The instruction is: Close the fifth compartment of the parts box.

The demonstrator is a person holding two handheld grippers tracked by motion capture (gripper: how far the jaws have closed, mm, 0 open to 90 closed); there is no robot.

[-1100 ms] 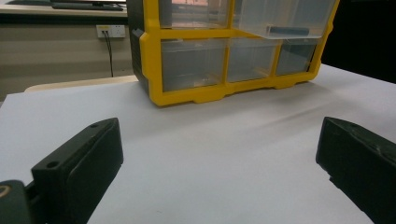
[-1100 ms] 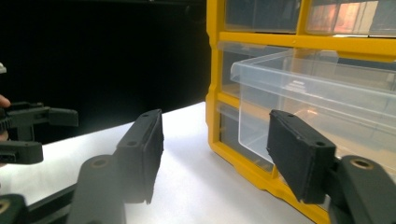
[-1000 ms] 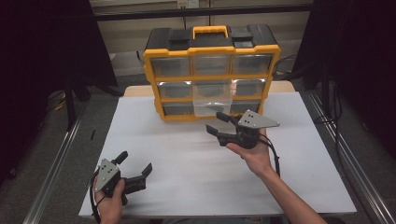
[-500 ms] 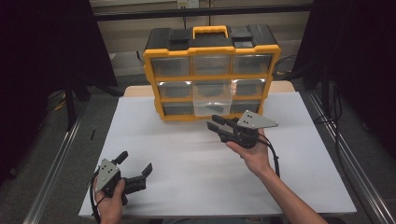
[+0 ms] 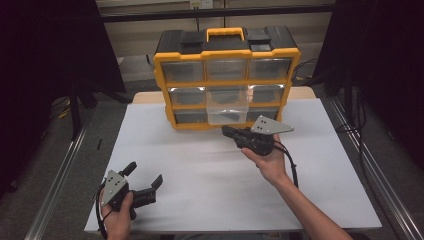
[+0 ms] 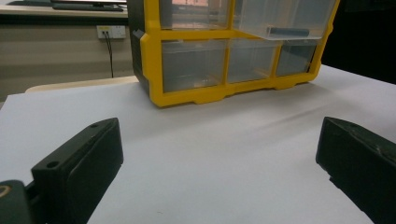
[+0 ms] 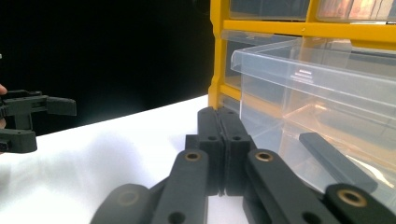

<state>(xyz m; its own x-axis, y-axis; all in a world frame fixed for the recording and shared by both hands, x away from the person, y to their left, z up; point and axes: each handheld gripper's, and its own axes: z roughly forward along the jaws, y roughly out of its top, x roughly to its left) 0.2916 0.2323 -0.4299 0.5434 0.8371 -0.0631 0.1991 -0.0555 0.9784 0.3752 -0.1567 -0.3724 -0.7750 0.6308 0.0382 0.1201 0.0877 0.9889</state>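
Table (image 5: 200, 165) white, surroundings seemingly dark.

Two hand-held grippers: right one closed, left one spread.

The right gripper (image 5: 227, 131) sits in the person's right hand (image 5: 270, 162), forearm reaching in from the lower right, wrist turned so the grey plate faces up and the jaws point level and leftward. Its jaws have just been closing and now meet pad to pad with nothing between them, as the right gripper view (image 7: 218, 119) shows. The left gripper (image 5: 145, 179) is held low in the left hand (image 5: 117, 217), jaws standing wide apart and empty, aimed forward.
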